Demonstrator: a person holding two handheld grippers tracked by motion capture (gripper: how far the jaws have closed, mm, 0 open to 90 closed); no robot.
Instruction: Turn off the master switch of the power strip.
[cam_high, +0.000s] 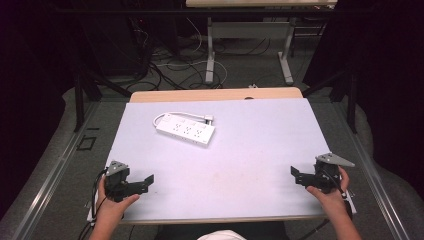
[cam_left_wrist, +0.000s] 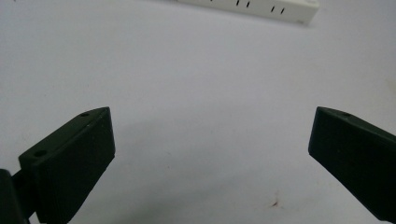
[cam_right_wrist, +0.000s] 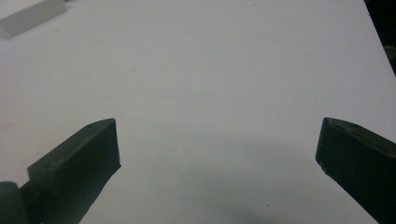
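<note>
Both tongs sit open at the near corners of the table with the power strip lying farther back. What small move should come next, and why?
Probably the left tongs should ease forward toward the white power strip. Both left and right tongs are open with nothing between the jaws, resting at the near edge of the table. The strip lies untouched on the far left, nearer the left hand, its cable curled behind it.

Place: a lab or test room.
Signs: loose cables (cam_high: 170, 67) snaking over grey carpet, a second bench (cam_high: 260, 4) behind, black curtains, a white-topped table (cam_high: 250, 150) framed by metal rails.
</note>
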